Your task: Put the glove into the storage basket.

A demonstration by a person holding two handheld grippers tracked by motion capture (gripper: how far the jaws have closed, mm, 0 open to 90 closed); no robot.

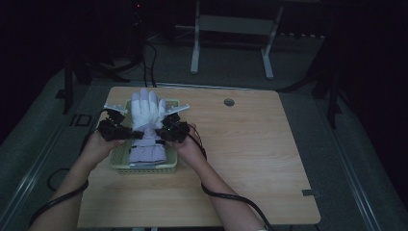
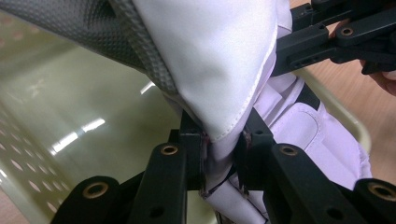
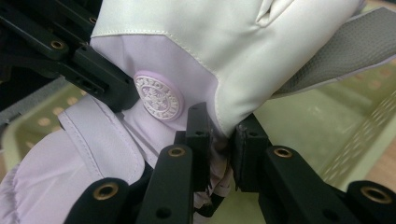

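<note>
I have my left tongs (image 1: 137, 135) clamped on one side edge of the glove (image 1: 145, 111), and my right tongs (image 1: 158, 133) clamped on the opposite side edge, so the glove hangs between the two with its fingers pointing away from me. It is a padded white and pale lilac glove, held over the green basket (image 1: 171, 165), which sits on the left part of the wooden bench (image 1: 250, 144). In the left gripper view my left tongs (image 2: 223, 161) pinch a fold of the lilac fabric just below the stitched white hem of the glove (image 2: 219, 60), with its grey textured palm patch up at the top left and the perforated wall of the basket (image 2: 56, 135) behind. In the right gripper view my right tongs (image 3: 223, 154) grip the glove (image 3: 224, 42) at the seam where white meets lilac, just beside a round embossed badge (image 3: 158, 98) on the back of it. The lilac cuff (image 3: 70, 158) sags down toward the basket (image 3: 327, 135); whether it touches the bottom I cannot tell. Both pairs of tongs stand narrow, with only the cloth between their pads, and each shows the other pair biting the far edge
</note>
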